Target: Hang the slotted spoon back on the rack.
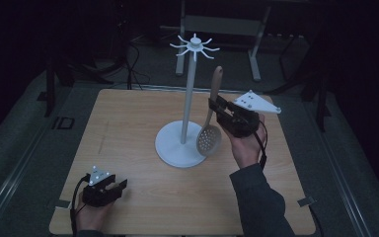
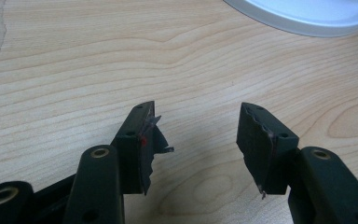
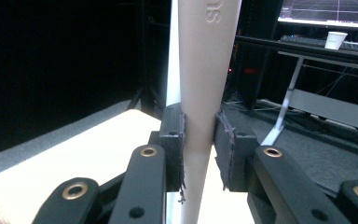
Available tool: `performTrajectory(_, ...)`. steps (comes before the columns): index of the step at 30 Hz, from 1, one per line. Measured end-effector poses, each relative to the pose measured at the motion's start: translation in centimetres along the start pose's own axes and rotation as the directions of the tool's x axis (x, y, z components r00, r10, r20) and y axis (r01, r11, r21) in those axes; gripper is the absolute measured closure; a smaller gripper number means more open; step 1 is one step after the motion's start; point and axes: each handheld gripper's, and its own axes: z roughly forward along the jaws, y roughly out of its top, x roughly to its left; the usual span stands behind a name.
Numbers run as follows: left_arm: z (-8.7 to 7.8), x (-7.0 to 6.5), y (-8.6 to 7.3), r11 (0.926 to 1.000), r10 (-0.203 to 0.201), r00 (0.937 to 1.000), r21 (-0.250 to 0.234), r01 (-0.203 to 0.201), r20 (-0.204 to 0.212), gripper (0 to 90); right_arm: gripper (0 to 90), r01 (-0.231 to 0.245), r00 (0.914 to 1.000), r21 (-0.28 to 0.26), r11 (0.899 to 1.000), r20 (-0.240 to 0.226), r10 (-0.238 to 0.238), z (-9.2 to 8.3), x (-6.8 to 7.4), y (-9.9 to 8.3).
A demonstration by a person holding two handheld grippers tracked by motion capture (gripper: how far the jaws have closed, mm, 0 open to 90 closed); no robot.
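The wooden table (image 1: 143, 207) carries the white hook stand (image 1: 190, 98) near its middle, its round base flat on the wood and its post upright, so the ring of hooks at the top stands clear for hanging things; beside the post, to the right in the high view, the slotted spoon (image 1: 211, 126) is held almost upright, perforated bowl low by the base and handle end raised, which looks like a lift toward a hook; the right gripper (image 1: 217, 109) has its jaws narrowed onto the handle (image 3: 205, 84), both pads pressed against it; the left gripper (image 1: 116, 186) rests at the near left of the table, jaws spread wide over bare wood, holding nothing.
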Motion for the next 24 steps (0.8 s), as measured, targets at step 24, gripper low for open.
performTrajectory(24,0.0,0.1,0.0,1.0000,-0.010,1.0000,0.002,0.010,0.001,47.4,73.7,0.004,1.0000,0.007,1.000,0.002,-0.004,1.6,-0.3,1.9)
